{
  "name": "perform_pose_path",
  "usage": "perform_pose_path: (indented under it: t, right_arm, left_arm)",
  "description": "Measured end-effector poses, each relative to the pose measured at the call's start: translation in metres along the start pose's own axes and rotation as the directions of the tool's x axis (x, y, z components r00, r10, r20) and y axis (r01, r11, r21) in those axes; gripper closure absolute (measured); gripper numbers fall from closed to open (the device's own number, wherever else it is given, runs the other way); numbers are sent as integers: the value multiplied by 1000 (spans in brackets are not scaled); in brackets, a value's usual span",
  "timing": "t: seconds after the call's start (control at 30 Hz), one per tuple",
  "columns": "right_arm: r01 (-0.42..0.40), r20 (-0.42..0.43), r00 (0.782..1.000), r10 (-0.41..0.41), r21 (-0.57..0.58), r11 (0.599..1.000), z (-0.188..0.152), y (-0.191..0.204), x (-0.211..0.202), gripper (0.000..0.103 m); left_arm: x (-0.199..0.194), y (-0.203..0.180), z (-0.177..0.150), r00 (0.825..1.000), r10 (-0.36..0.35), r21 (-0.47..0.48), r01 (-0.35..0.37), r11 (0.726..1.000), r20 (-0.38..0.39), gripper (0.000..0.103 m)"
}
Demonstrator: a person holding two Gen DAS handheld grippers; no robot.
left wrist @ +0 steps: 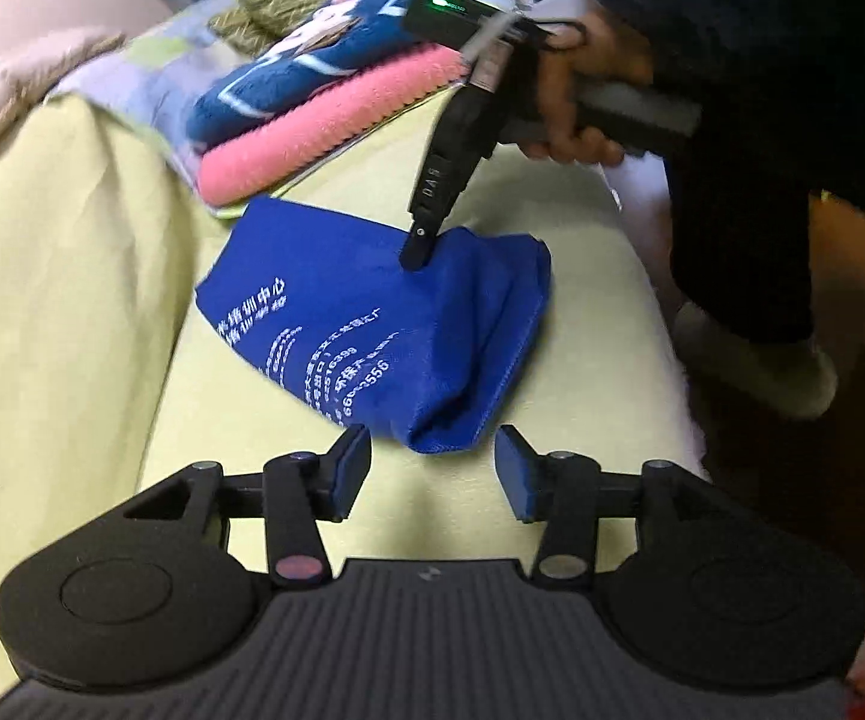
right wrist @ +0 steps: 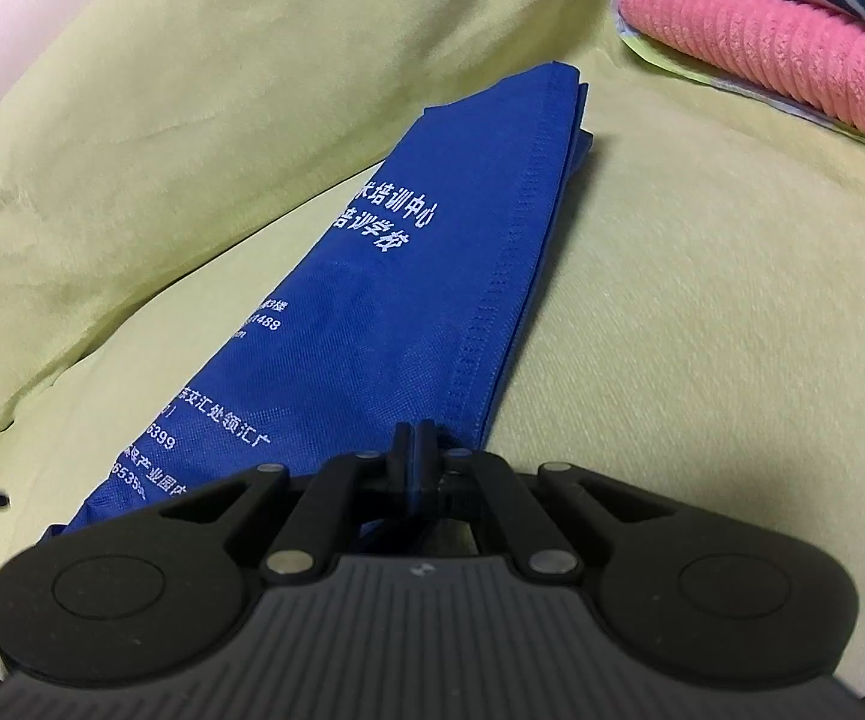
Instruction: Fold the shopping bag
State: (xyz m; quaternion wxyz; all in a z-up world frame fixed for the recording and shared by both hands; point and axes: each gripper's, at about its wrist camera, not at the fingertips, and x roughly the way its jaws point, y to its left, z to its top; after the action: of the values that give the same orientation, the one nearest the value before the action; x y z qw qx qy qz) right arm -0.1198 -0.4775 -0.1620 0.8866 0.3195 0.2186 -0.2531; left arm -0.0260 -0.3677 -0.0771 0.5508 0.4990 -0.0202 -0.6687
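1. Folded blue non-woven shopping bag [left wrist: 372,324] lies on yellow-green cushion [left wrist: 582,300].
2. Right gripper [right wrist: 419,438]: fingers clenched on bag's edge.
3. Left gripper [left wrist: 432,474]: fingers released, empty, just before the bag.

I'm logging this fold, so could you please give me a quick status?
Left gripper open, nothing between its jaws. Right gripper shut on the blue bag, folded on the yellow-green sheet. Towel stack beside it, apart.
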Motion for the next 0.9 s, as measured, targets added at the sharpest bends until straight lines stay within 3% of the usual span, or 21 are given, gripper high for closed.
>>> perform_pose_path:
  t: [0.13,0.23,0.3,0.4,0.5,0.57,0.63,0.7,0.77,0.83,0.9]
  right_arm:
    - [1,5,1000,-1,-3,1000,-1,1,0,103]
    - [-1,4,1000,1,-7,1000,-1,1,0,103]
    - [-3,4,1000,3,-8,1000,-1,0,-1,103]
    - [-7,6,1000,7,-7,1000,-1,0,-1,103]
    - [-7,2,1000,7,-15,1000,0,0,-1,103]
    - [-4,-13,1000,4,-40,999,3,2,-1,103]
    - [-9,-25,1000,8,-56,998,5,2,0,103]
    - [-21,-31,999,19,-53,998,6,-1,1,103]
    - [-32,-33,999,31,-41,999,6,-3,1,103]
    - [-38,-30,999,37,-33,999,5,-5,1,103]
    - [-37,-25,999,36,-30,999,5,-4,1,103]
  left_arm:
    - [24,-7,6,999,6,64,-9,998,38,50]
    - [48,1,7,994,-103,69,106,992,-43,75]
    - [62,19,7,976,-201,-15,200,980,-83,77]
    - [78,52,9,936,-341,-173,322,931,-89,76]
    - [88,62,10,909,-405,-171,385,907,-100,76]
    - [84,54,13,915,-388,-83,381,921,-111,78]
    - [73,44,18,936,-336,1,338,941,-108,77]
    - [55,35,20,956,-286,48,289,956,-66,66]
    - [40,32,21,963,-271,40,271,962,-16,49]
    - [38,26,23,969,-247,31,247,969,-8,39]
    - [44,14,23,969,-243,73,245,967,-34,39]
